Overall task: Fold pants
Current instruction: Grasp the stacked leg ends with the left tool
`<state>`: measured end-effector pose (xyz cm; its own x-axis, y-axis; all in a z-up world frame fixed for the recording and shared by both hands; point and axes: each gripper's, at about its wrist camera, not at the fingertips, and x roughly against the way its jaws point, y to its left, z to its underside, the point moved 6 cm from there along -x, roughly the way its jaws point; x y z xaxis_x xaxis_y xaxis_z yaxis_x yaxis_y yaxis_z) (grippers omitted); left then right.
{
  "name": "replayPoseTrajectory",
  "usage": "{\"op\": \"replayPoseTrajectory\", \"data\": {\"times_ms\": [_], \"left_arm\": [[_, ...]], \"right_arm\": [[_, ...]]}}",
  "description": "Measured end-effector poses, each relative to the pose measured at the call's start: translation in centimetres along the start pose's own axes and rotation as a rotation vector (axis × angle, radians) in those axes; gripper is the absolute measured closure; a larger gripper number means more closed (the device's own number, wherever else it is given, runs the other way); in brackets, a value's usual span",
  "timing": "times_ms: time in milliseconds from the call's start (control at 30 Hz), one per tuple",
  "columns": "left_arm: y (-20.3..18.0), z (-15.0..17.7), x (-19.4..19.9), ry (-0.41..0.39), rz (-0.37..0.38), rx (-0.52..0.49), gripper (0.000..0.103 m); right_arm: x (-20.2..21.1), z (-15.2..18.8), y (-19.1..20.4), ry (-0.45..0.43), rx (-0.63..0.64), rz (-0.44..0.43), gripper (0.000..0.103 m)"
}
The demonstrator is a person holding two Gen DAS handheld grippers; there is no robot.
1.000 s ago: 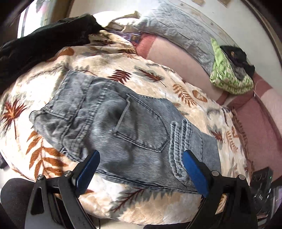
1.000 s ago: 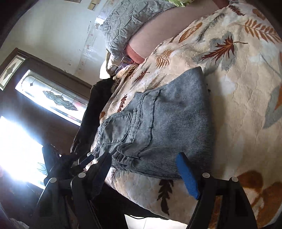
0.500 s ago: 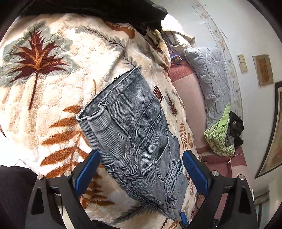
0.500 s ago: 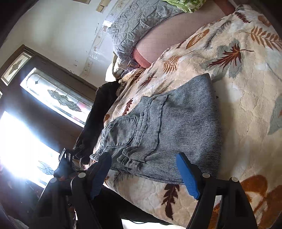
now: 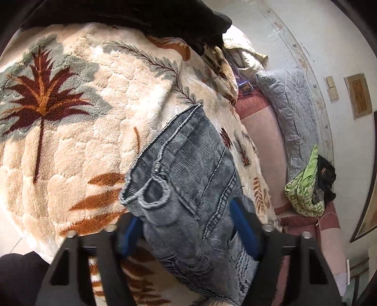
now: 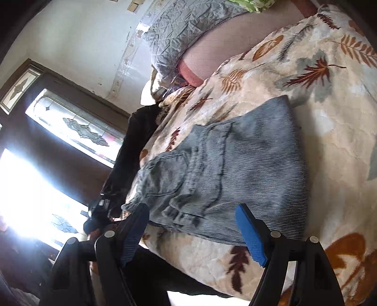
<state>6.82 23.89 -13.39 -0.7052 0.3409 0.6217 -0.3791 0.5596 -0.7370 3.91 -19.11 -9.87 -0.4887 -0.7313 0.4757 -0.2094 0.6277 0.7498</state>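
With its fingers closing on the grey ribbed denim pants (image 5: 188, 188), the left gripper (image 5: 186, 231) begins a fold; right gripper (image 6: 195, 231) hovers released.

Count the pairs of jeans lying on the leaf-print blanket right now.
1. The jeans lie folded on the blanket near its front edge, between the closing left gripper's jaws. The dark clothing heaped at the far edge could hide more.

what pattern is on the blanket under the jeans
Cream blanket with rust, maroon and grey-green leaf prints; the left wrist view shows it best, under the grey jeans.
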Motion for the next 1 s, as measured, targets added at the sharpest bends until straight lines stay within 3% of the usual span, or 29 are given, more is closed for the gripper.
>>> {"op": "replayPoseTrajectory", "data": {"times_ms": [33,67,167,267,367,467,533,600,700,767,867,933,1000], "left_arm": [[0.3,0.1,-0.4,0.016,-0.008,-0.011,0.077],[0.7,0.2,-0.7,0.024,-0.009,-0.004,0.078],[0.9,0.1,-0.6,0.021,0.001,-0.012,0.078],[0.8,0.2,-0.4,0.01,-0.006,-0.052,0.078],[0.9,0.2,-0.4,0.008,0.005,-0.053,0.078],[0.9,0.3,-0.4,0.007,0.011,-0.059,0.08],[0.9,0.3,-0.2,0.001,0.009,-0.074,0.08],[0.9,0.3,-0.3,0.0,0.012,-0.08,0.08],[1.1,0.2,-0.5,-0.001,0.016,-0.06,0.08],[1.1,0.2,-0.5,-0.004,0.019,-0.057,0.08],[0.9,0.4,-0.4,-0.016,-0.003,-0.086,0.08],[0.8,0.4,-0.4,-0.02,-0.015,-0.101,0.08],[0.7,0.4,-0.5,-0.026,-0.026,-0.103,0.08]], "right_arm": [[-0.5,-0.3,1.1,0.015,0.004,-0.022,0.024],[-1.4,-0.6,2.3,0.043,0.011,-0.03,0.024],[-6.0,-2.0,5.1,0.177,-0.028,-0.021,0.021],[-11.2,-3.7,7.5,0.246,-0.053,-0.05,0.021],[-16.9,-4.4,7.2,0.326,-0.129,-0.011,0.021],[-22.1,-2.5,3.6,0.426,-0.294,0.063,0.021],[-21.9,-3.2,4.1,0.397,-0.323,0.061,0.02],[-21.3,-4.1,6.1,0.396,-0.27,0.028,0.02],[-21.7,-5.3,6.7,0.362,-0.21,0.084,0.019],[-23.9,-4.6,4.4,0.406,-0.225,0.167,0.018],[-23.7,-5.4,4.5,0.4,-0.248,0.177,0.018],[-22.9,-6.6,6.7,0.377,-0.176,0.144,0.018],[-22.4,-8.2,7.3,0.317,-0.113,0.189,0.018]]}}
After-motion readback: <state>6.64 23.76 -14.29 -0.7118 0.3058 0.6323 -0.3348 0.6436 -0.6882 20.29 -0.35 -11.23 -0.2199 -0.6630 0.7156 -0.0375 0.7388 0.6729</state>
